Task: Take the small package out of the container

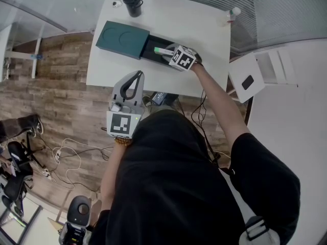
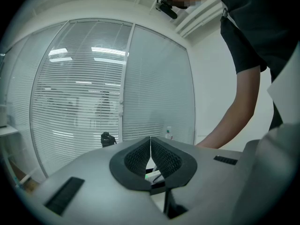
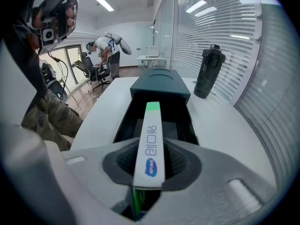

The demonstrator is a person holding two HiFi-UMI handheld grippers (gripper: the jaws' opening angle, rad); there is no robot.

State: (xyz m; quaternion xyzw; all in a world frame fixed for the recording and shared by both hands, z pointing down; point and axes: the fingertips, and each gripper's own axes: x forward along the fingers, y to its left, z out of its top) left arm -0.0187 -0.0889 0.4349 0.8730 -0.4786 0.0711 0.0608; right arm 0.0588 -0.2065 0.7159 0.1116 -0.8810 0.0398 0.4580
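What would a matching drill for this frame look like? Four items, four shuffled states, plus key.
Column 1
1. small package
2. container
3. black bottle
4. left gripper

Column 2
A. jaws together, nothing between them
B. inner tray slid out, open
C. clamped in the right gripper
D. standing upright at the table's far edge

Pairs: 1-C, 2-B, 3-D, 4-A

Left tool (image 2: 150, 144) closed, right tool (image 3: 149, 159) clamped
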